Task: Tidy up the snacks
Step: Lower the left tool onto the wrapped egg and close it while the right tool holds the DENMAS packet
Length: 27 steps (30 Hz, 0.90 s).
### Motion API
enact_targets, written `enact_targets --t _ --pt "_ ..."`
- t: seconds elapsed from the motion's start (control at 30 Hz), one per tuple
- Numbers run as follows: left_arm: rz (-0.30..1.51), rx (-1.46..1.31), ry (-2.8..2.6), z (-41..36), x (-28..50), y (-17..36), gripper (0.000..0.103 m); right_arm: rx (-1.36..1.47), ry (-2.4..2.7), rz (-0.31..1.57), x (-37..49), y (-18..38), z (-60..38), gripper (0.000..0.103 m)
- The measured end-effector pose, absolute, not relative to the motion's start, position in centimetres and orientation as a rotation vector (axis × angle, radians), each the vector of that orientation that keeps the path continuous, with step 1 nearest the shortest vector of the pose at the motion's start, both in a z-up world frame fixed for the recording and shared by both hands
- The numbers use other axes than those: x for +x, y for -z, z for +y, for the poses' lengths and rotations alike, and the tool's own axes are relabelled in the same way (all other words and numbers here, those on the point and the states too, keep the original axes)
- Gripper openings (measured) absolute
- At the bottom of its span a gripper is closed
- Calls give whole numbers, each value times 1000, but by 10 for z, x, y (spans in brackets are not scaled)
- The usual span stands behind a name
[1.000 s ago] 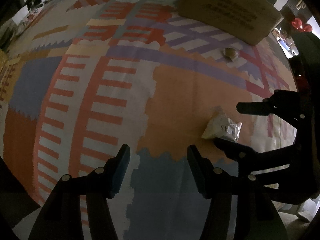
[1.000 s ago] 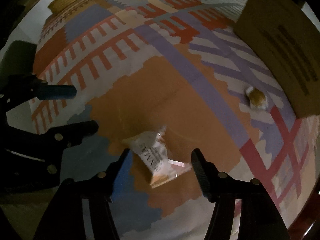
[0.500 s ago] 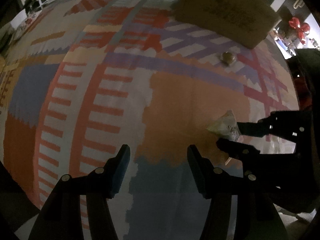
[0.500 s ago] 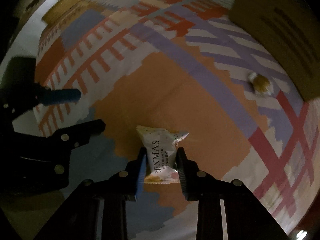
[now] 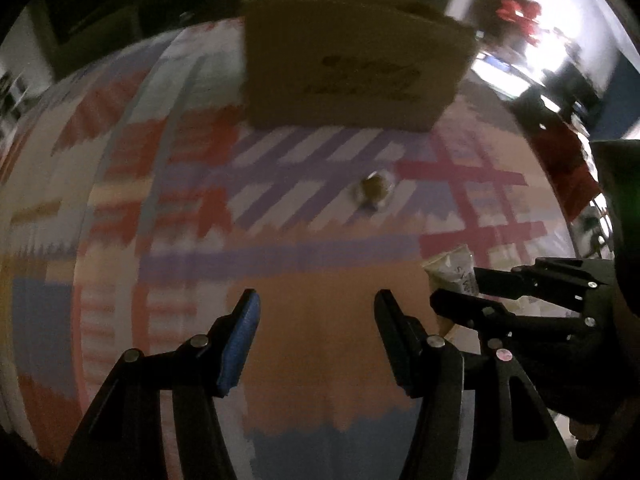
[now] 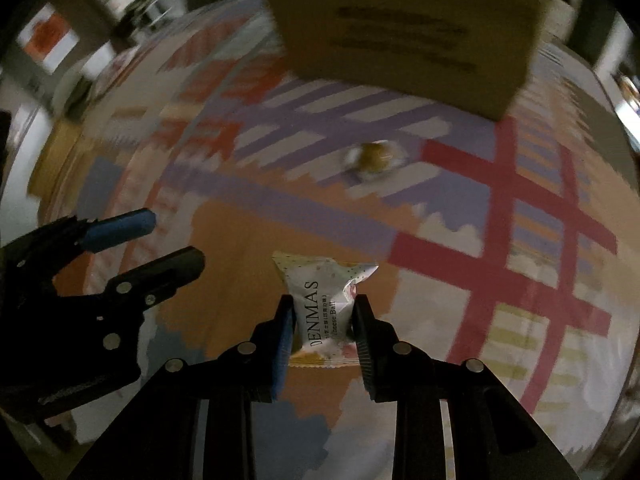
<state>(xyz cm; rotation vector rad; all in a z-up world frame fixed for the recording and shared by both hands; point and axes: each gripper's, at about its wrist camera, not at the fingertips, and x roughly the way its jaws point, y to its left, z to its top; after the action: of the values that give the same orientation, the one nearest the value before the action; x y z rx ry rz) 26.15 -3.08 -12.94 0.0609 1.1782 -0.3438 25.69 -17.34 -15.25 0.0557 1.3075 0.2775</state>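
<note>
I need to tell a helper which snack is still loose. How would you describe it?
Find the brown cardboard box at the far side of the patterned tablecloth. Just before it lies a small round golden-brown snack in clear wrapping, unlike the white DENMAS packet, ungripped.

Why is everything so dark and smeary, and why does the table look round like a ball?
Left wrist view: dim room, motion blur smears the box and small snack; bright glare top right. Right wrist view: blurred too, but the held packet reads sharp. Both: the fisheye lens bulges the flat tablecloth.

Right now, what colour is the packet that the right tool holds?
The packet is white with small dots and dark "DENMAS" lettering; the right wrist view shows it best.
</note>
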Motion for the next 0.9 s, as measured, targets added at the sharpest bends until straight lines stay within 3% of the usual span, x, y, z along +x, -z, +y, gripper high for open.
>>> enact_targets --t 0.6,0.9 --pt "1123 222 640 -96 341 153 56 294 29 1236 292 158 -234 30" --pt "1151 258 691 -114 362 179 45 337 102 1242 303 171 -247 30"
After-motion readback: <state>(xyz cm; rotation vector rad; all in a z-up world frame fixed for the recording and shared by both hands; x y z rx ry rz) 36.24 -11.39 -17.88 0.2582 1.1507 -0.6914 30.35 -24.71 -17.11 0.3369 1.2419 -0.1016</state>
